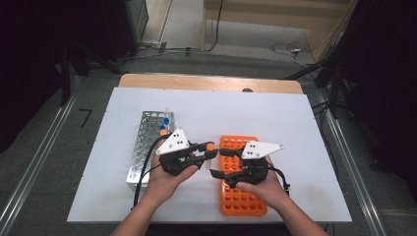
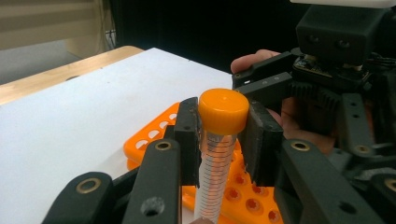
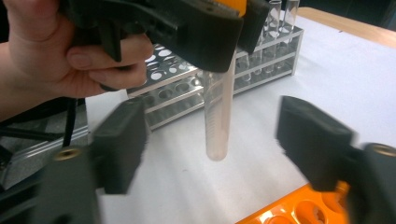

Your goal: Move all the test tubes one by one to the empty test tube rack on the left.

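Tube with the orange cap is what I have in hand at the moment, but going down by size I start with the white table sheet, which covers most of the wooden table in the high view. On it, toward nine o'clock from the middle, lies the steel rack, long side running twelve to six, with a few capped tubes standing at its twelve o'clock end. Toward four o'clock from the middle lies the orange rack, partly under my right hand. My left hand sits at six o'clock of the steel rack's near half. My left gripper is clamped on the tube just below its cap, jaws pressed on either side; the left gripper view shows the tube close to upright with its graduation marks facing me, hanging above the near edge of the orange rack. My right gripper has its jaws spread wide apart and holds nothing; in the right gripper view the tube's rounded tip hangs between the two jaws, touching neither, clear of the sheet, with the steel rack behind it at twelve o'clock and a corner of the orange rack at five o'clock. The two grippers face each other near the table's middle, just beside one another.
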